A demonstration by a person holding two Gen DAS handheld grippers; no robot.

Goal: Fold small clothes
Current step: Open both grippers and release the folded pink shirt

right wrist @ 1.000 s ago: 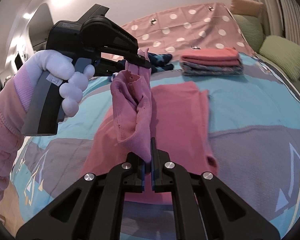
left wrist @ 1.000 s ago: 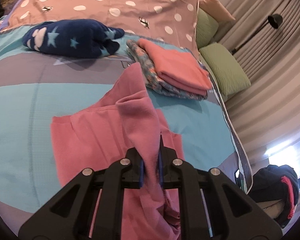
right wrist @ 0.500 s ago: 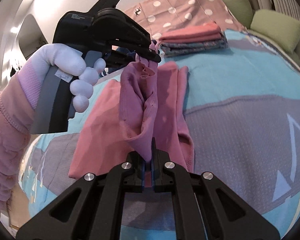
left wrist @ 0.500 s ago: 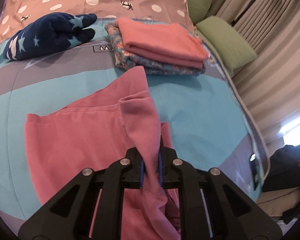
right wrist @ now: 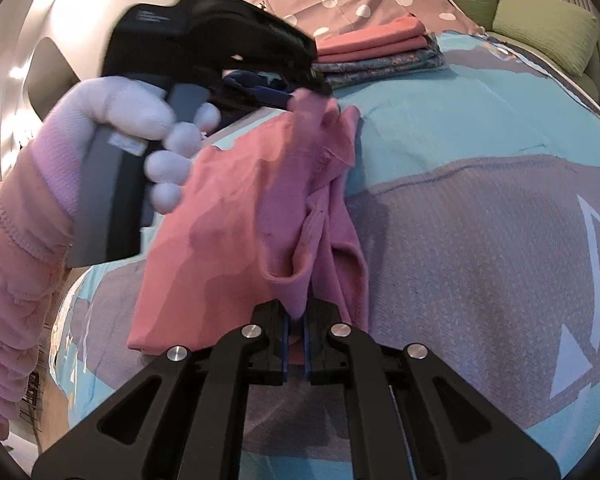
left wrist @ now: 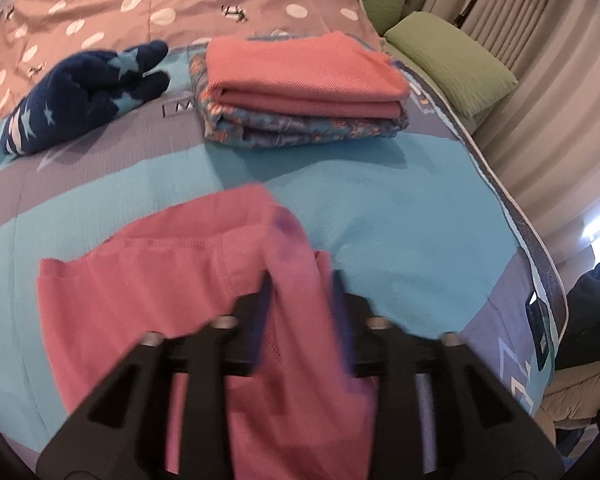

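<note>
A pink garment (left wrist: 148, 280) lies partly spread on the blue and grey bedspread (left wrist: 400, 216). My left gripper (left wrist: 302, 292) has its jaws apart, with a fold of the garment draped loosely between them; the frame is blurred. In the right wrist view my right gripper (right wrist: 296, 316) is shut on an edge of the pink garment (right wrist: 236, 232) and holds it up. The left gripper (right wrist: 316, 88) shows there at the garment's far end, held by a white-gloved hand.
A stack of folded clothes (left wrist: 300, 92), pink on patterned blue, sits further back, and shows in the right wrist view (right wrist: 376, 50). A navy star-print item (left wrist: 84, 96) lies at the left. Green pillows (left wrist: 452, 56) and curtains lie right. Dark clothes (left wrist: 592, 312) sit past the bed's edge.
My left gripper's jaws have opened from shut on the garment. Both grippers have moved toward the folded stack, carrying the fold of garment forward. The right gripper stays shut.
</note>
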